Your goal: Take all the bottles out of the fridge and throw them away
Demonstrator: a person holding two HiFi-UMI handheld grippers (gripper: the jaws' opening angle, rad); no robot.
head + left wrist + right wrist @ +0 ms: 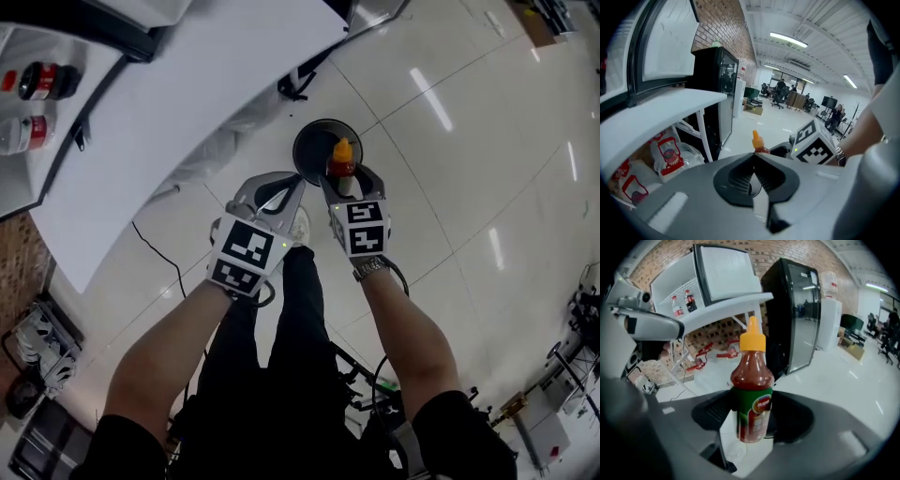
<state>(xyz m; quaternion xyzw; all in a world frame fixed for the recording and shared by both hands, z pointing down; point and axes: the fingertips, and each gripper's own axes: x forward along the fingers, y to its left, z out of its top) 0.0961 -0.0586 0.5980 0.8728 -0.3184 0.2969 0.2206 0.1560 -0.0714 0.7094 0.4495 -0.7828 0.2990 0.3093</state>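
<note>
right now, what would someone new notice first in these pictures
The red sauce bottle with its yellow cap, clamped upright in the right gripper, stands out most; in the head view it hangs over the round black bin on the floor. Beside it the left gripper is shut and empty, and two bottles sit in the open fridge.

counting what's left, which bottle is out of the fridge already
The orange-capped red sauce bottle, clamped in the right hand-held gripper; the dark bottle and clear bottle stand inside the white fridge.
</note>
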